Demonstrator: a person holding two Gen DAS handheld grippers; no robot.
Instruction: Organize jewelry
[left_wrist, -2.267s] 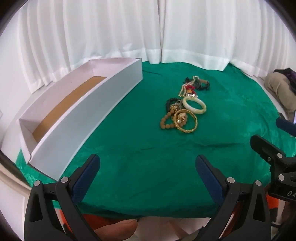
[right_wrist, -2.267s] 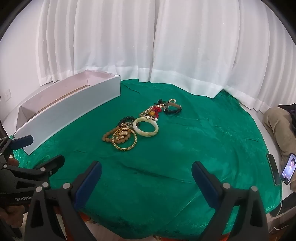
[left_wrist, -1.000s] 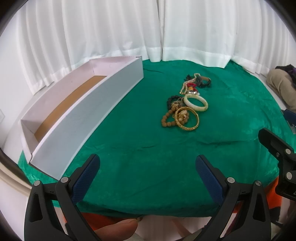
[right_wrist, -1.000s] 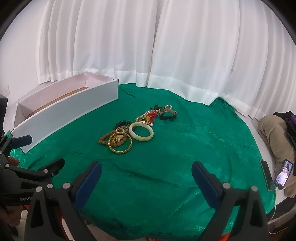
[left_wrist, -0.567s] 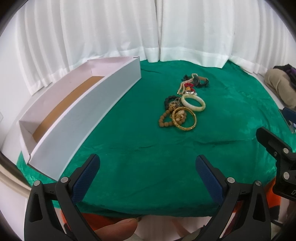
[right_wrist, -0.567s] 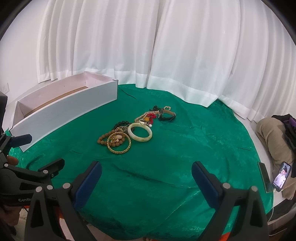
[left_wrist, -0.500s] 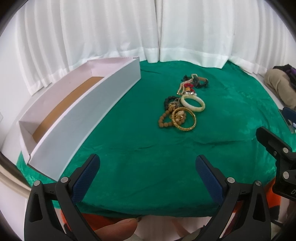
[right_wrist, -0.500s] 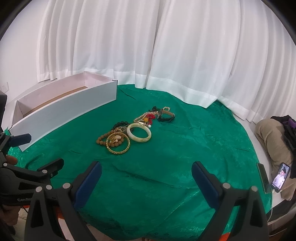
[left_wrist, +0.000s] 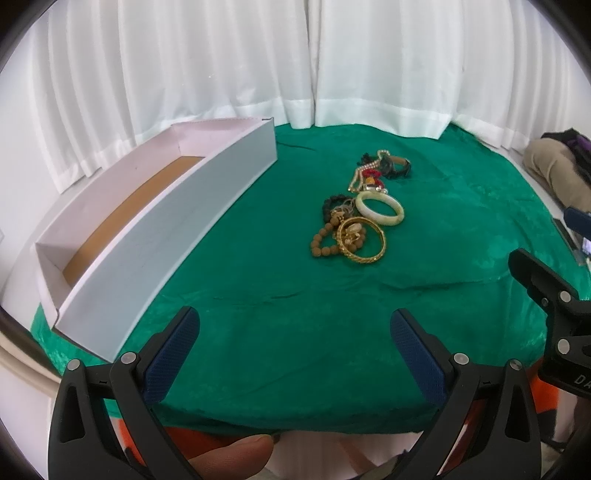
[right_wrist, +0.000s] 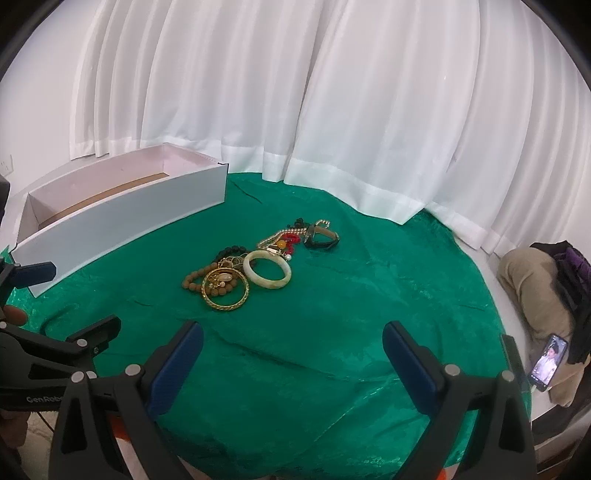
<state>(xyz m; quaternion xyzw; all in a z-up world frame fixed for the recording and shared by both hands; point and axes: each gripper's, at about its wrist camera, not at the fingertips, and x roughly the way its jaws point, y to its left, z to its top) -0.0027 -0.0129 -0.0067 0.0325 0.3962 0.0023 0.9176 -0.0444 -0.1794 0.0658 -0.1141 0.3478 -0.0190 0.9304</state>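
At about nine o'clock of the green cloth (left_wrist: 461, 206) lies a long white box (left_wrist: 173, 236), open on top, with a brown floor inside; in the right wrist view only a thin strip of that floor shows over the near wall. Its far end stops short of the white curtains (right_wrist: 332, 92).

The left gripper (left_wrist: 295, 347) hangs over the near edge of the cloth at six o'clock, its blue-padded fingers (left_wrist: 173, 354) spread wide with nothing between them. A thumb tip (left_wrist: 229, 456) shows beneath it; the hand is otherwise cut off by the frame.

Near the middle of the cloth, well apart from the box, the jewelry is heaped in a line running toward twelve o'clock. Nearest is a gold bangle (left_wrist: 364, 240) lying over brown wooden beads (left_wrist: 325, 242), with small gold pieces inside the ring too tangled to tell apart. Just beyond, touching, is a pale jade bangle (left_wrist: 379, 208), with black beads (left_wrist: 330, 203) at its nine o'clock. Farther on come red beads (left_wrist: 371, 173), a pearl strand (left_wrist: 356, 181) and a dark watch (left_wrist: 397, 168), overlapping so that their ends are hard to trace.

The right gripper (right_wrist: 293, 349) likewise stands wide apart and empty over the near cloth. At three o'clock in the right wrist view, off the table, a phone (right_wrist: 548, 362) glows beside tan fabric (right_wrist: 532, 284), partly cut by the lens edge.
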